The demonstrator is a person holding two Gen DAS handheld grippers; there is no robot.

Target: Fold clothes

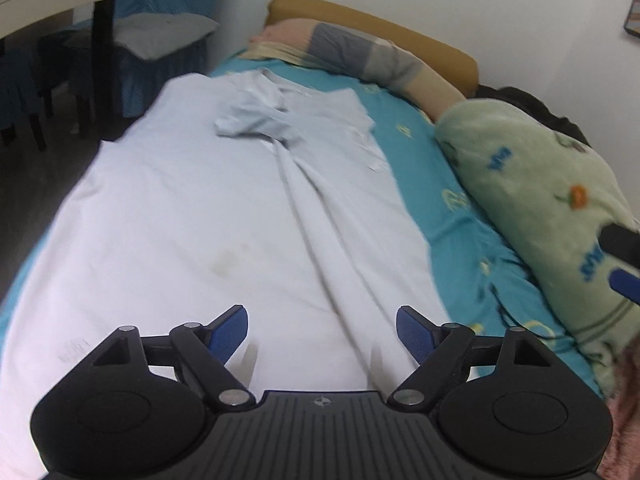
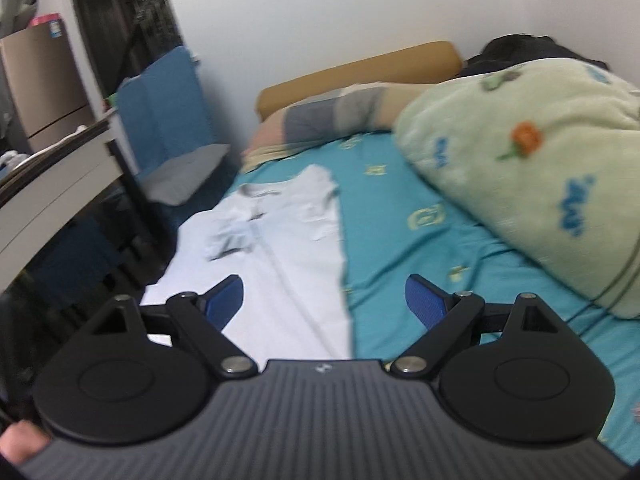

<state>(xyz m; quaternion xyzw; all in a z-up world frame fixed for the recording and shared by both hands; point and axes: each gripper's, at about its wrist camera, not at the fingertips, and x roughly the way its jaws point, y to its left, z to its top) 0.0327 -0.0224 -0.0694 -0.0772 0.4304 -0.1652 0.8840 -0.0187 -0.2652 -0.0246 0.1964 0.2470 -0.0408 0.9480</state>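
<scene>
Pale blue-white T-shirt (image 1: pixel 224 208) lies spread lengthwise on the teal bedsheet (image 1: pixel 452 208), collar end toward the headboard (image 1: pixel 384 28), hem end near the cameras. Mostly flat, but one sleeve is bunched into a crumpled lump near the collar, and long creases run down the middle of the body. Faint greyish stain on the lower part. In the right wrist view the shirt (image 2: pixel 280 240) sits on the bed's left half w/ its right edge straight along bare sheet (image 2: pixel 420 240).

Left gripper (image 1: pixel 322 330) hovers over the hem area, blue pads wide apart, nothing between them. Right gripper (image 2: pixel 324 302) likewise spread wide & holding nothing, straddling the shirt's right edge; its tip also shows at the far right of the left wrist view.

Edges: shirt's left side runs right along the bed edge, dark floor below. Right of the shirt a strip of bare sheet, then a bulky green fleece blanket (image 1: pixel 540 200) along the wall side. Striped pillow (image 1: pixel 360 52) lies across the head end, just beyond the collar. Chair w/ blue cover (image 2: pixel 168 120) and a table edge (image 2: pixel 60 168) stand beside the bed on the left.
</scene>
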